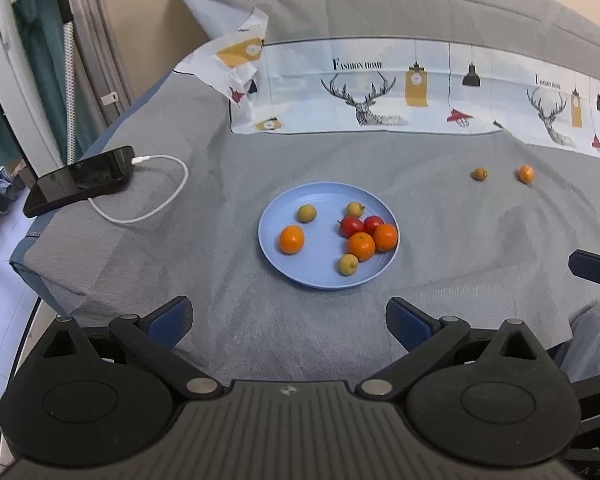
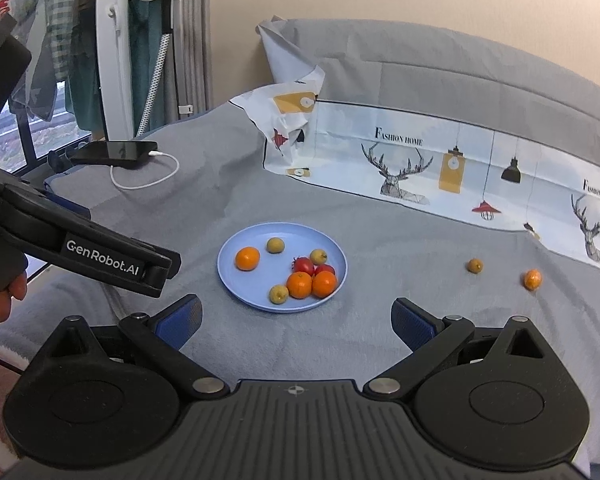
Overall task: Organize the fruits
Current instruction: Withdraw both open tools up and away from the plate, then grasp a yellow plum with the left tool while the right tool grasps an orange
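A light blue plate (image 1: 300, 272) (image 2: 240, 292) rests on the grey bedspread and holds three oranges, two red tomatoes and three small yellow-green fruits. Off the plate to the right lie a small brownish fruit (image 1: 479, 174) (image 2: 475, 266) and a small orange (image 1: 526, 173) (image 2: 532, 279). My left gripper (image 1: 290, 320) is open and holds nothing, near side of the plate. My right gripper (image 2: 298, 320) is also open with nothing in it, just short of the plate. In the right wrist view the left gripper's body shows at the left, held by a hand (image 2: 0, 296).
A black phone (image 1: 80, 186) (image 2: 116, 151) with a white charging cable lies at the bed's left edge. A printed pillow (image 1: 379, 88) (image 2: 439, 164) runs along the back. A clothes rack stands left of the bed. The right gripper's finger (image 1: 595, 268) shows at the right edge.
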`<action>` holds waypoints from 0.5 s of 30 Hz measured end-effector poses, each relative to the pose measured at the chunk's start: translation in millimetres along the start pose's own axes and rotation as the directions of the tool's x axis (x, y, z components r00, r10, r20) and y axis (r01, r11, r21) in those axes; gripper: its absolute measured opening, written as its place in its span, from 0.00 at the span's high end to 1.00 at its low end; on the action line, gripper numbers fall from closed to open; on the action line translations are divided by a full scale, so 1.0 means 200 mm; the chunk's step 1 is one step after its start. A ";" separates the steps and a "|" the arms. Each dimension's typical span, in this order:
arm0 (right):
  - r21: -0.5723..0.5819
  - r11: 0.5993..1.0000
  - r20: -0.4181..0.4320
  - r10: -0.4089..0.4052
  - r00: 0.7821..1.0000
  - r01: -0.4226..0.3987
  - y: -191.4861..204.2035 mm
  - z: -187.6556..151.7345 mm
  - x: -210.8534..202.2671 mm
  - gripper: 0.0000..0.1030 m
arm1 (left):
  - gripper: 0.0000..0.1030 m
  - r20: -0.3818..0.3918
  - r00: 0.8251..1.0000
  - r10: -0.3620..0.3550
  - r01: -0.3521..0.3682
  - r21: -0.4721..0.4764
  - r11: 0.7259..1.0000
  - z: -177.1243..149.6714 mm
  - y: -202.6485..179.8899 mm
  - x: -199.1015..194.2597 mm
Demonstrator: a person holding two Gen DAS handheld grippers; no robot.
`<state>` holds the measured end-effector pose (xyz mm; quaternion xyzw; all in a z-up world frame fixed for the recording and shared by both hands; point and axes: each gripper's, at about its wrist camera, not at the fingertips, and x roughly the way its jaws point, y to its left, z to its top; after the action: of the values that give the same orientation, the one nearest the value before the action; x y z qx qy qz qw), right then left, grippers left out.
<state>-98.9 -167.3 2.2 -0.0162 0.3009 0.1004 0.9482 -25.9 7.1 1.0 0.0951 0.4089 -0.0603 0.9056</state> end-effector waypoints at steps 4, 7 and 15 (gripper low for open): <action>0.038 0.999 -0.018 -0.009 1.000 0.010 -0.05 -0.02 0.04 0.02 | 0.00 -0.026 1.000 -0.007 0.007 0.014 1.000 0.03 -0.04 0.06; 0.081 0.996 -0.025 -0.029 0.999 0.031 -0.13 -0.03 0.06 0.02 | 0.00 -0.043 0.999 -0.009 0.010 0.021 1.000 0.08 -0.08 0.11; 0.221 0.956 -0.049 -0.189 0.981 0.195 -0.50 -0.08 0.17 0.02 | 0.00 -0.077 0.995 -0.062 0.069 0.085 0.994 0.36 -0.38 0.33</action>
<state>-60.9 -260.6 -33.6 0.0605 0.3202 -0.0270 0.9450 55.3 -85.5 -11.2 0.1234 0.4423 -0.1043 0.8822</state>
